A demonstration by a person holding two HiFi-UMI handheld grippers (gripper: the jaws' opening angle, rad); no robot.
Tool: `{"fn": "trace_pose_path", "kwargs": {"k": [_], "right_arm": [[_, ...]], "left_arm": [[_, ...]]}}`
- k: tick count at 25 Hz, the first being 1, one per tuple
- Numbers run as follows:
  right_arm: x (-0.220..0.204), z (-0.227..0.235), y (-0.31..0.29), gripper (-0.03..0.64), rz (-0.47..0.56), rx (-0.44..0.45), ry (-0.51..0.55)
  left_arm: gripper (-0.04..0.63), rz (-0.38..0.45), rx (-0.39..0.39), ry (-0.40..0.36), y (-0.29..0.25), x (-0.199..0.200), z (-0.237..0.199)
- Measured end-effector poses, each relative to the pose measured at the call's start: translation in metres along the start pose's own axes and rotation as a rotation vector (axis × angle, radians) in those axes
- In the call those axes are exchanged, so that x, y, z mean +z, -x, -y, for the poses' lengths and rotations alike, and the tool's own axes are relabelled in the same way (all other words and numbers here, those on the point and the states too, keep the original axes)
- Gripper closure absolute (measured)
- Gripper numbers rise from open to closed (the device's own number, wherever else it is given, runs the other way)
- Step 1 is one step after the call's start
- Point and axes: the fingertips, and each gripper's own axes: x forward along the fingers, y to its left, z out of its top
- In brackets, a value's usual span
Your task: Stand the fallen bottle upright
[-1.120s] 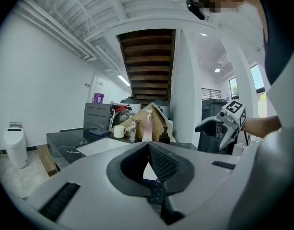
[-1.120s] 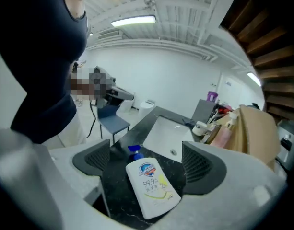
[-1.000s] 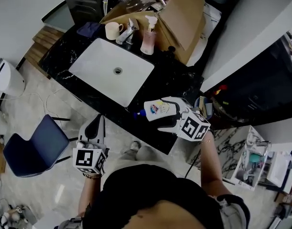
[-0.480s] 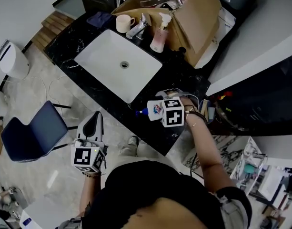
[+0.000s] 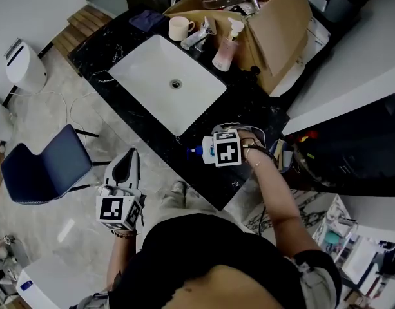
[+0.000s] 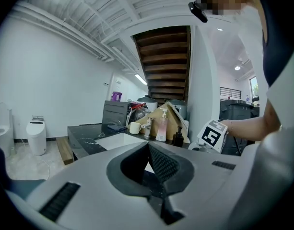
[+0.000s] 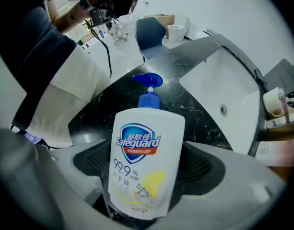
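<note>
The head view looks steeply down from above the person onto the dark table [image 5: 249, 108] and its white sink [image 5: 168, 82], taking in the whole scene from well off. The left gripper view sits low beside the table and faces level across it over its own fingers [image 6: 163, 164]. The right gripper view points down, close over the bottle [image 7: 144, 162]; all three views share the sink.

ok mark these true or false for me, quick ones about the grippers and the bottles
1. The right gripper has its jaws closed on the white soap bottle. True.
2. The left gripper has its jaws wide open. False: they are shut, with nothing between them.
3. A pink pump bottle stands upright by the sink. True.
4. The held bottle's pump is red. False: it is blue.
</note>
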Motion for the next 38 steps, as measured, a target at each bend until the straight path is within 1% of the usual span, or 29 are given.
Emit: {"fn": "trace_pose_path", "kwargs": {"k": [5, 9, 12, 15, 17, 20, 23, 25, 29, 31, 32, 34, 36, 38], "right_arm": [[0.001, -0.001, 0.0, 0.171, 0.022, 0.015, -0.016], [0.003, -0.002, 0.002, 0.176, 0.052, 0.007, -0.019], [0.003, -0.002, 0.003, 0.178, 0.093, -0.003, -0.021], [0.002, 0.0, 0.004, 0.178, 0.16, -0.037, -0.055], [0.0, 0.004, 0.006, 0.181, 0.215, -0.084, -0.09], [0.001, 0.013, 0.02, 0.183, 0.338, -0.194, -0.16], [0.003, 0.028, 0.048, 0.184, 0.51, -0.354, -0.27], [0.0, 0.043, 0.075, 0.184, 0.661, -0.507, -0.379], [-0.022, 0.063, 0.128, 0.184, 1.008, -0.845, -0.625], [-0.035, 0.066, 0.137, 0.184, 1.132, -0.969, -0.722], [-0.039, 0.067, 0.138, 0.184, 1.178, -1.005, -0.762], [-0.042, 0.067, 0.133, 0.184, 1.237, -1.043, -0.826], [-0.043, 0.066, 0.125, 0.184, 1.249, -1.067, -0.869], [-0.044, 0.066, 0.119, 0.184, 1.229, -1.093, -0.88]], "left_arm": [[0.592, 0.006, 0.006, 0.0, -0.002, 0.002, 0.0], [0.592, 0.006, -0.012, -0.001, -0.008, 0.001, 0.008], [0.592, 0.0, -0.024, 0.0, -0.011, 0.0, 0.013], [0.592, -0.021, -0.029, 0.006, -0.013, -0.004, 0.014], [0.592, -0.022, -0.034, 0.002, -0.015, -0.004, 0.015], [0.592, -0.026, -0.044, -0.009, -0.017, -0.004, 0.016], [0.592, -0.031, -0.059, -0.019, -0.02, -0.004, 0.018], [0.592, -0.036, -0.069, -0.023, -0.021, -0.005, 0.021], [0.592, -0.039, -0.095, -0.035, -0.026, -0.003, 0.029], [0.592, -0.04, -0.105, -0.04, -0.028, -0.002, 0.032], [0.592, -0.044, -0.109, -0.043, -0.029, -0.003, 0.033], [0.592, -0.047, -0.116, -0.05, -0.029, -0.003, 0.037], [0.592, -0.048, -0.123, -0.056, -0.03, -0.002, 0.041], [0.592, -0.054, -0.132, -0.056, -0.03, -0.003, 0.044]]}}
